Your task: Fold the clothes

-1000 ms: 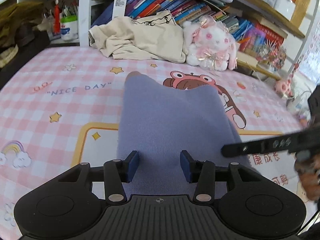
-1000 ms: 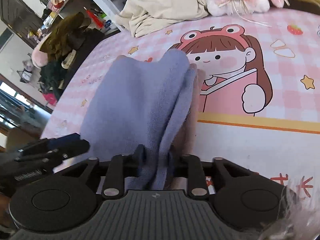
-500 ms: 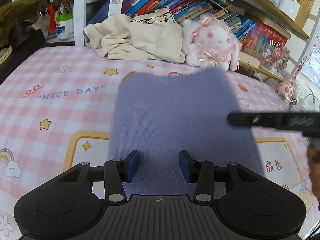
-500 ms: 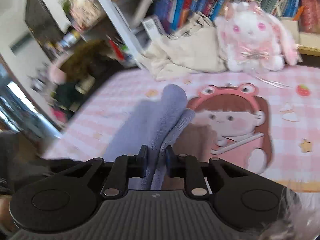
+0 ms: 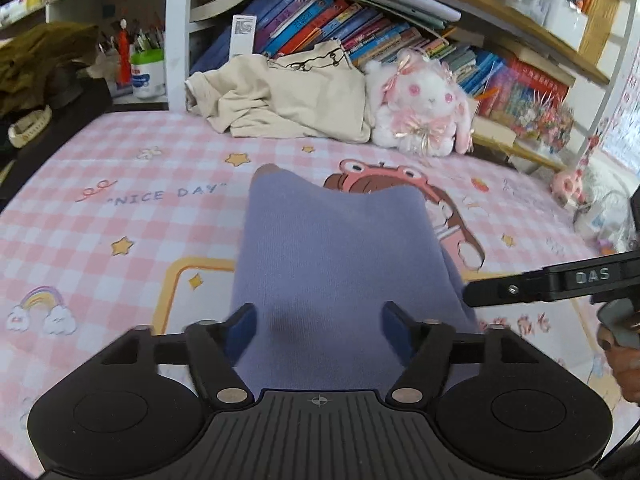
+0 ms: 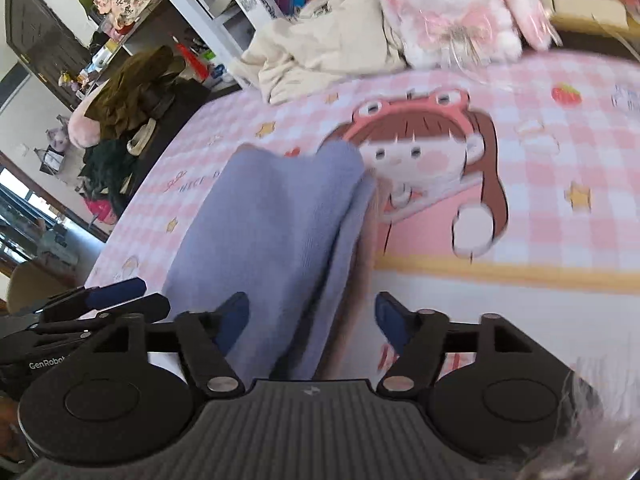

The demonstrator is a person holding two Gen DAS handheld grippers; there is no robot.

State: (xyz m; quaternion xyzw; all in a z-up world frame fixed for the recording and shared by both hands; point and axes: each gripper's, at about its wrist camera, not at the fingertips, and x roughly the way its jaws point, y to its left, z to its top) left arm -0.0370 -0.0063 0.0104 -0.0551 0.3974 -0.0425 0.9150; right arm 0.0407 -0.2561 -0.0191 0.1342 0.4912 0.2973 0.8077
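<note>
Lavender knit garment (image 5: 340, 264) folded lengthwise into a long band — lying ahead of and between both pairs of fingers, flat on the pink checked mat (image 5: 120, 208). One fold judged done: in the right wrist view two layers show along the edge nearest the right-hand finger, stacked and slightly offset, with a brownish lining or under-layer peeking out just beside them. Near end passing under the left gripper (image 5: 318, 320), fingers (image 5: 240, 330) spread wide and just opened, cloth between them but pads not pressing on it. Same at the right gripper (image 6: 308, 316): fingers (image 6: 390, 322) wide apart, just opened, the doubled edge lying loose in the gap, nothing clamped. Released, then, and resting on its own.

Left to do, as a judgement: a crosswise fold or two to shorten the band, then squaring up. Far end uneven — two rounded corners with a dip between, beyond the fingertips, lying over the mat's cartoon girl. Surface smooth, soft fine-ribbed knit, no big creases; likely to slump and slide layer on layer if lifted by one corner. Cream garment (image 5: 280, 104) heaped well beyond the fingers, near the plush rabbit (image 5: 420, 116), not yet folded.
</note>
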